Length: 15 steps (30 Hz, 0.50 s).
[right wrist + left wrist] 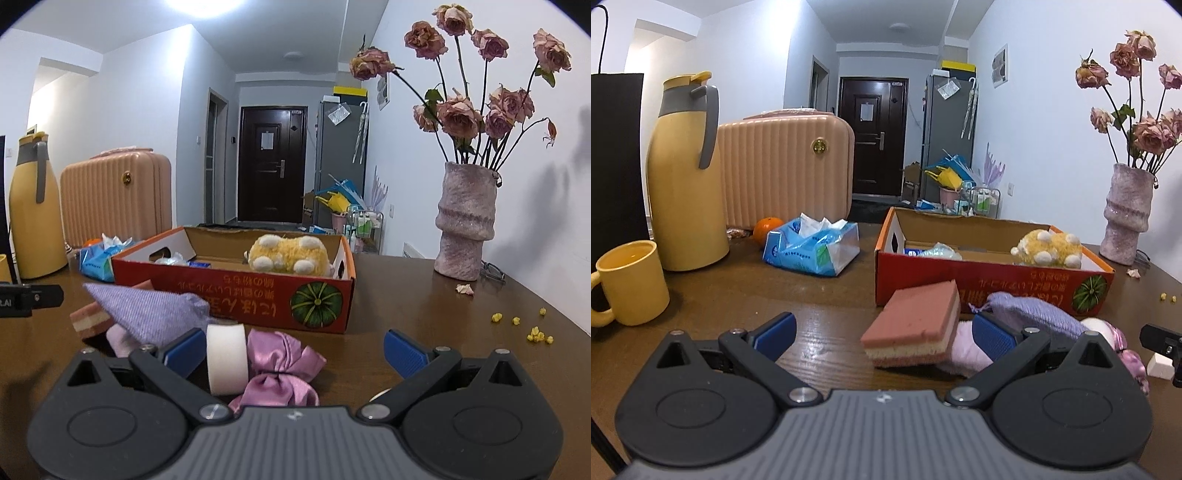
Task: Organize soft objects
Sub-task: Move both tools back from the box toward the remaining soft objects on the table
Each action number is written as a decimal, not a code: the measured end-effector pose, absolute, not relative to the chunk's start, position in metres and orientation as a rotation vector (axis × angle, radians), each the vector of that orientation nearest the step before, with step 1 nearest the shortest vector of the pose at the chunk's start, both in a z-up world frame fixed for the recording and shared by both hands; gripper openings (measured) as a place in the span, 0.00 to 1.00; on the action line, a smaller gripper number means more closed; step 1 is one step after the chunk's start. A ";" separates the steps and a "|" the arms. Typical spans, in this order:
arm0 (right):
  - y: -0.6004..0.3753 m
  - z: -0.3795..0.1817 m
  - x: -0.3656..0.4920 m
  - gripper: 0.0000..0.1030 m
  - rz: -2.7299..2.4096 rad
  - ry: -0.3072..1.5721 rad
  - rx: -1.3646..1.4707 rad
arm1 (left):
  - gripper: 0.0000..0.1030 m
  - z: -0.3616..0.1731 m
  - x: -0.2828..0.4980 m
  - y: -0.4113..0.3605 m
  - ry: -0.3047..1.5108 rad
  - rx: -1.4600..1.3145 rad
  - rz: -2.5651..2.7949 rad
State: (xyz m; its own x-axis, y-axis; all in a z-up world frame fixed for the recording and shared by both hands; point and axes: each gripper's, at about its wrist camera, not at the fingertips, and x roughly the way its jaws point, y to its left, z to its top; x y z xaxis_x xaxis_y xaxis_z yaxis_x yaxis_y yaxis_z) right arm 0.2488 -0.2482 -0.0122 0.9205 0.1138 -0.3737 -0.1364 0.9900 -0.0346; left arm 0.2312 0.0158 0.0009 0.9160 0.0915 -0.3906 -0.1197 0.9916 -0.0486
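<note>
Up front, layered pink/cream sponge lies tilted by red box.

Both of my cameras sit low over the brown surface, each looking forward along its own tongs toward the hallway door. My left wrist view sits further left, close behind the pink layered sponge, with the yellow thermos large beside it. My right wrist view sits further right, near the vase of dried roses. Both share the red cardboard box, its yellow plush toy and the purple pouch.
</note>
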 end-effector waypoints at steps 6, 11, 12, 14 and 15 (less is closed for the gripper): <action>-0.239 -0.019 0.249 1.00 0.129 0.417 -0.100 | 1.00 0.001 0.228 0.012 0.400 -0.059 0.090; -0.233 -0.029 0.257 1.00 0.128 0.487 -0.134 | 1.00 -0.001 0.228 0.009 0.417 -0.054 0.079; -0.232 -0.031 0.259 1.00 0.129 0.499 -0.138 | 1.00 -0.001 0.228 0.008 0.419 -0.051 0.077; -0.230 -0.035 0.262 1.00 0.134 0.526 -0.142 | 1.00 -0.002 0.228 0.007 0.421 -0.046 0.074; -0.230 -0.037 0.264 1.00 0.135 0.538 -0.144 | 1.00 -0.002 0.228 0.007 0.423 -0.045 0.073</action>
